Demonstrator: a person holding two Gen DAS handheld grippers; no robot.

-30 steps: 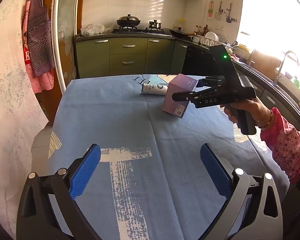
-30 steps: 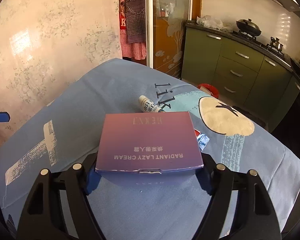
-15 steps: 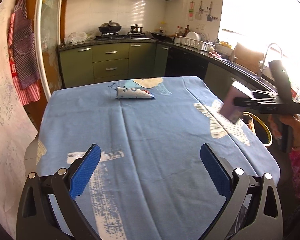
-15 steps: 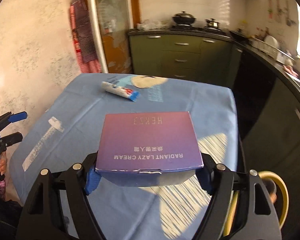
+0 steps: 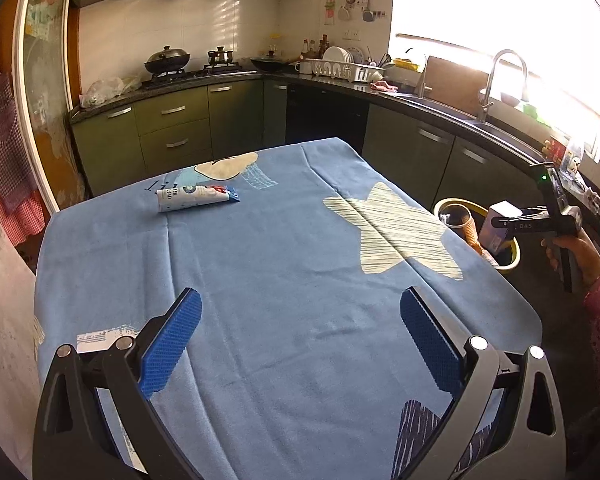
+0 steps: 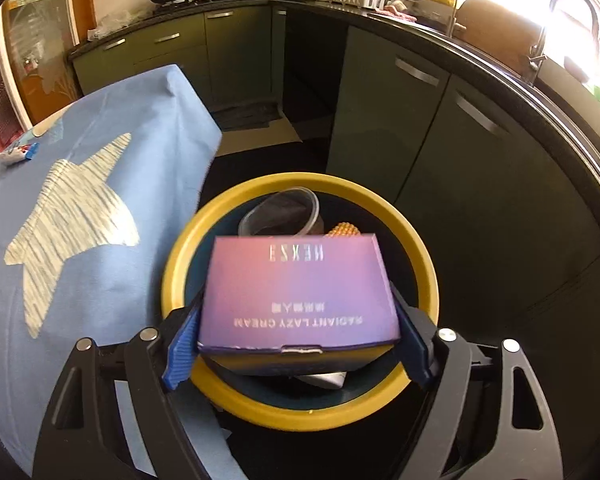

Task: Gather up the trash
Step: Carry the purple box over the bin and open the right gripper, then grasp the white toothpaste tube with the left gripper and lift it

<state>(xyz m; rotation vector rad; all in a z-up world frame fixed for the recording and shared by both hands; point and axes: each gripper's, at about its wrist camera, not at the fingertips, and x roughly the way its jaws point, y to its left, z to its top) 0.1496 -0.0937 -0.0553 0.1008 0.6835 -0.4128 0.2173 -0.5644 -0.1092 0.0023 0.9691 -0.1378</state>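
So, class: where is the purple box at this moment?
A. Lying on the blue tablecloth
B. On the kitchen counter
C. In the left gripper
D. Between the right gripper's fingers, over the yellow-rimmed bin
D: the purple box sits between the right gripper fingers, directly over the yellow-rimmed bin.

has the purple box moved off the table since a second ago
Yes. The purple box, between the right gripper's just-opening jaws, went from above the blue tablecloth to over the yellow bin.
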